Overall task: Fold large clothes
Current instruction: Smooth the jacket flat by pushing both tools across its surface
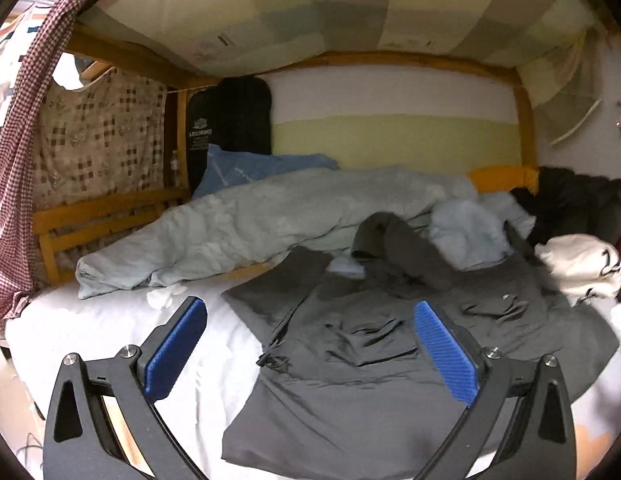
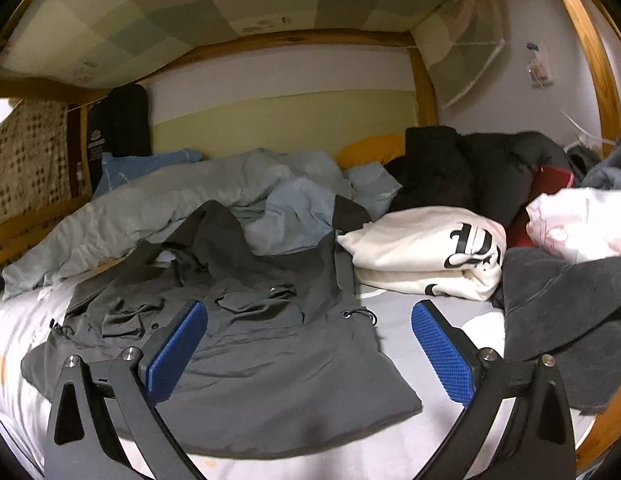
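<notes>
A large dark grey jacket [image 1: 350, 360] lies spread front-up on the white bed sheet [image 1: 110, 328], its chest pockets showing and its collar end bunched toward the back. It also shows in the right wrist view [image 2: 270, 344]. My left gripper [image 1: 310, 312] is open and empty, hovering above the jacket's left side. My right gripper [image 2: 310, 312] is open and empty, hovering above the jacket's right edge, with its right finger over the bare sheet [image 2: 398, 312].
A crumpled pale blue duvet [image 1: 238, 220] lies behind the jacket. A folded white sweatshirt [image 2: 426, 252], a dark grey towel [image 2: 566, 312], black clothes [image 2: 462, 172] and a pink garment [image 2: 582, 220] pile up at the right. Wooden bunk rails [image 1: 102, 212] enclose the bed.
</notes>
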A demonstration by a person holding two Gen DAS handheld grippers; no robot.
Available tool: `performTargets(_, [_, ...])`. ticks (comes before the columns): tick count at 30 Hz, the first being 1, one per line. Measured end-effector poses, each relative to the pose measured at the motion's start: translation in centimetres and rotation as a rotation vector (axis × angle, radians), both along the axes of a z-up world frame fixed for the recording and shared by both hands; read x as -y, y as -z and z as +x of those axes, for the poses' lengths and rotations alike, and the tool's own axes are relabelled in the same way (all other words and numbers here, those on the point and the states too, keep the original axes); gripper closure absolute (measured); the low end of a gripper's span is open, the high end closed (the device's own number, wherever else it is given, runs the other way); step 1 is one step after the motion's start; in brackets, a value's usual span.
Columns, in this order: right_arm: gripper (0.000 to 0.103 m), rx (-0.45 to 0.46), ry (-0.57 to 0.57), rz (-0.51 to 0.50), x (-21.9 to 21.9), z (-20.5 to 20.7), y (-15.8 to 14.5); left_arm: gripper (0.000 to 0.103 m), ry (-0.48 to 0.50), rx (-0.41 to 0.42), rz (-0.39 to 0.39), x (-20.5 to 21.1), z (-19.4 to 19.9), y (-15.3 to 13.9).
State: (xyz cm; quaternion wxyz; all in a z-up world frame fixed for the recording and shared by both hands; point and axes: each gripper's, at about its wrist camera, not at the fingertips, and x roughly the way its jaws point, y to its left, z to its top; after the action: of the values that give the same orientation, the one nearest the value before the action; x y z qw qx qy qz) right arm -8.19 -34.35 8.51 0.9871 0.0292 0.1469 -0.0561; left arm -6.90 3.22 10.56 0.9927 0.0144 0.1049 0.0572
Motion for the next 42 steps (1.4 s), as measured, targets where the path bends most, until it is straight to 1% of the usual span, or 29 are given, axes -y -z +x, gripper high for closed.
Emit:
performTargets(3, [0.000, -0.004, -0.024, -0.067, -1.3, -0.5, 0.0, 0.000, 0.003, 0.023, 0.022, 0.7, -1.2, -0.8])
performTargets(7, [0.000, -0.005, -0.051, -0.087, -2.5, -1.1, 0.1, 0.000, -0.005, 0.063, 0.035, 0.9, -2.2, -1.0])
performTargets(11, [0.000, 0.016, -0.063, -0.120, -3.6, -1.8, 0.2, 0.000, 0.005, 0.058, 0.032, 1.1, -2.5, -0.7])
performTargets(15, [0.000, 0.049, 0.000, -0.211, -5.1, -2.7, 0.6, 0.000, 0.015, 0.039, 0.036, 1.5, -2.5, 0.0])
performTargets(18, [0.000, 0.026, -0.022, -0.230, -5.8, -2.7, 1.3, 0.000, 0.057, 0.012, 0.020, 1.9, -2.4, 1.3])
performTargets(20, [0.000, -0.026, -0.017, -0.191, -6.1, -1.8, 2.0, 0.000, 0.122, -0.016, -0.006, 2.3, -2.2, 3.2])
performTargets(21, [0.000, -0.049, -0.007, -0.164, -6.2, -1.4, 2.3, 0.000, 0.127, -0.047, -0.008, 2.7, -2.0, 4.3])
performTargets(23, [0.000, -0.088, 0.002, -0.096, -6.2, -0.6, 3.2, 0.000, 0.117, -0.141, -0.006, 3.6, -1.0, 6.7])
performTargets(25, [0.000, -0.131, 0.010, -0.054, -6.3, 0.1, 4.6, 0.000, 0.167, -0.202, -0.010, 4.4, -0.8, 8.7])
performTargets(27, [0.000, -0.159, 0.010, -0.072, -6.7, 0.4, 5.9, 0.000, 0.199, -0.245, 0.022, 5.3, -0.7, 10.2])
performTargets(30, [0.000, -0.212, -0.023, -0.124, -7.1, 0.9, 7.5, 0.000, 0.222, -0.301, 0.093, 6.5, -0.4, 12.0])
performTargets(33, [0.000, -0.300, -0.045, -0.158, -7.5, 1.8, 9.2, 0.000, 0.226, -0.356, 0.157, 7.3, 0.4, 13.5])
performTargets(34, [0.000, -0.332, -0.053, -0.169, -7.7, 2.2, 9.8, 0.000, 0.222, -0.370, 0.172, 7.3, 0.7, 13.9])
performTargets(37, [0.000, -0.368, -0.053, -0.173, -7.9, 2.7, 10.8, 0.000, 0.213, -0.419, 0.190, 7.3, 1.4, 15.3])
performTargets(39, [0.000, -0.375, -0.060, -0.170, -8.1, 2.7, 11.2, 0.000, 0.207, -0.413, 0.196, 7.2, 1.4, 15.5])
performTargets(42, [0.000, -0.384, -0.072, -0.191, -8.5, 3.0, 11.5, 0.001, 0.187, -0.391, 0.222, 7.2, 1.4, 15.3])
